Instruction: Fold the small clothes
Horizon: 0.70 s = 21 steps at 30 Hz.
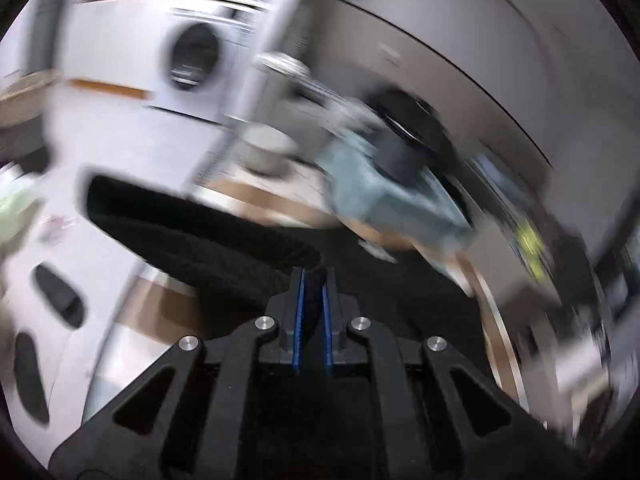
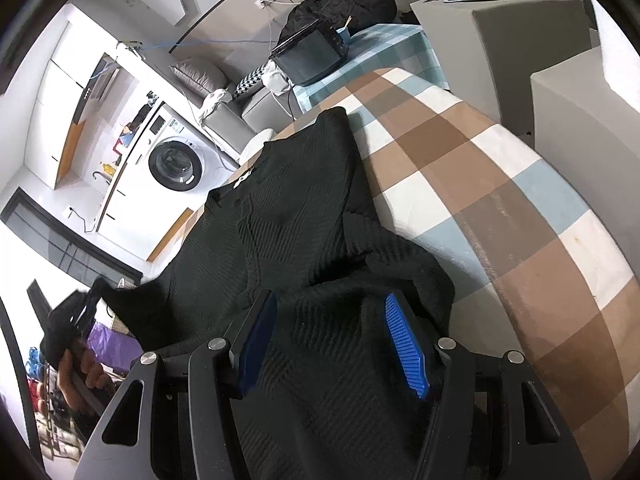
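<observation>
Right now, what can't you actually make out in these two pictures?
- Left wrist view: motion blur smears the room behind the left gripper, shut on the black garment.
- Right wrist view: the garment's near end is hidden under the right gripper; the hand is cut off at the edge.

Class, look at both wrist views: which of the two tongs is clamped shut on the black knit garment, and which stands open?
The left tongs are shut, pinching an edge of the black garment between blue pads. The right tongs stand apart, merely straddling the cloth.

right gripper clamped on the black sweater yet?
No. The right gripper stands open, its blue pads apart over the black sweater with cloth between them but not pinched.
</observation>
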### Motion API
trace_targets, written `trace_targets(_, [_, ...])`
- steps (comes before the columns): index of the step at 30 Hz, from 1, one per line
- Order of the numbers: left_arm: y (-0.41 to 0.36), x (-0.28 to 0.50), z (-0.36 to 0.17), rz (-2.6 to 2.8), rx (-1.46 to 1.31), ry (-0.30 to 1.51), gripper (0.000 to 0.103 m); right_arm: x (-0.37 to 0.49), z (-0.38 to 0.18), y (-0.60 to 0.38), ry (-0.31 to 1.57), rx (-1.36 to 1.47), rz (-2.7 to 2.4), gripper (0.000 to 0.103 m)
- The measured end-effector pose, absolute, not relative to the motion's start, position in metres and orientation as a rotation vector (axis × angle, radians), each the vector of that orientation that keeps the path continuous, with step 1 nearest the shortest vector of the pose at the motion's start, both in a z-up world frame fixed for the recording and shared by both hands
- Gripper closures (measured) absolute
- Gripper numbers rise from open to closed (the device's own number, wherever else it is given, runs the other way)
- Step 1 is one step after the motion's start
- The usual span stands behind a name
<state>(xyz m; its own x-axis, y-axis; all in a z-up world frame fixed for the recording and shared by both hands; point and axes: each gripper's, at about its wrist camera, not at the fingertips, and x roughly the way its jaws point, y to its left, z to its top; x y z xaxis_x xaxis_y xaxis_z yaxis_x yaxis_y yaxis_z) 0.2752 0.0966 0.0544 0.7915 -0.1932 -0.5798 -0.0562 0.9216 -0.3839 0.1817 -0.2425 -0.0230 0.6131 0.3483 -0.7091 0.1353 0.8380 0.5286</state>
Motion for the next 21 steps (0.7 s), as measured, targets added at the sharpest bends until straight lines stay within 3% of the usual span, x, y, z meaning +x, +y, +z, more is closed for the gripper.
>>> trace_targets(1, [0.082,0.279,0.049,-0.122,-0.397,0.699,0.096,0.181,-0.023,-0.244,0.913,0.587,0.128,0.045])
trace_targets(3, [0.062,0.281,0.034,-0.209,-0.430,0.790,0.081,0.180,-0.023,-0.247,0.911,0.592,0.118,0.045])
trace_targets(5, [0.061,0.273,0.026,-0.212,-0.470,0.803,0.058,0.179,-0.025,-0.249,0.921,0.591,0.114,0.045])
trace_targets(8, [0.079,0.251,0.023,-0.134,-0.511,0.775,0.044,0.178,-0.027,-0.252,0.923,0.589,0.113,0.045])
trace_targets(14, [0.122,0.225,0.014,0.001,-0.511,0.782,0.043,0.182,-0.034,-0.251,0.946,0.581,0.118,0.045])
trace_targets(21, [0.131,0.285,-0.024,-0.020,-0.575,0.855,0.043,0.175,-0.033,-0.248,0.944,0.582,0.129,0.045])
